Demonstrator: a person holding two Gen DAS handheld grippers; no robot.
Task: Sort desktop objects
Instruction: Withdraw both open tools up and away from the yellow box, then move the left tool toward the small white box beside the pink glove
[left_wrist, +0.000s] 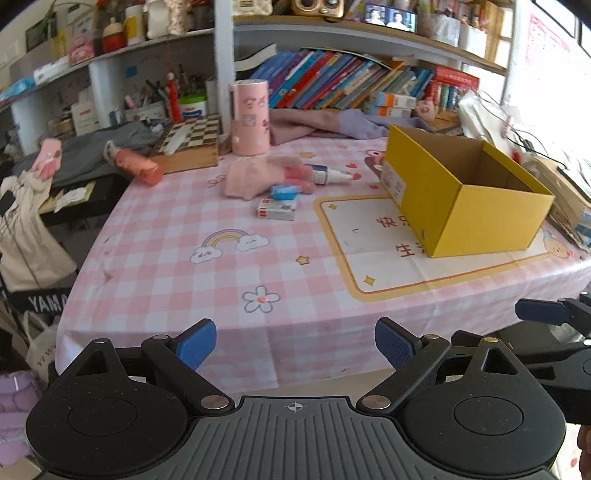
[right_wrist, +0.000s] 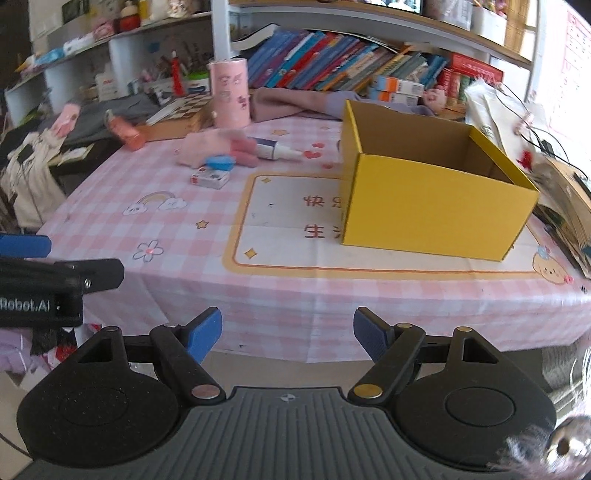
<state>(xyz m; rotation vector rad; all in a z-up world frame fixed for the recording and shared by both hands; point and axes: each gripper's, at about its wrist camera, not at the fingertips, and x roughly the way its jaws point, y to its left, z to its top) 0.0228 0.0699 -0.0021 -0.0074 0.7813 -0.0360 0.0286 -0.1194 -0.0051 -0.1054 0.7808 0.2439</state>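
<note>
I judge the sorting barely begun: my left tongs (left_wrist: 295, 343) and right tongs (right_wrist: 288, 334) hang open and empty, the yellow box (left_wrist: 480, 218) shows nothing inside, and left of it lie the dropper bottle (left_wrist: 328, 174), small carton (left_wrist: 277, 209) and pink glove (left_wrist: 251, 179) on the bench (left_wrist: 166, 280).

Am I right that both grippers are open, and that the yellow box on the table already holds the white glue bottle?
Not quite: the white glue bottle lies on the tablecloth left of the yellow box, as the right wrist view shows. Both grippers, left gripper and right gripper, are open.

Left gripper (left_wrist: 295, 343) and right gripper (right_wrist: 288, 332): jaws wide apart.
</note>
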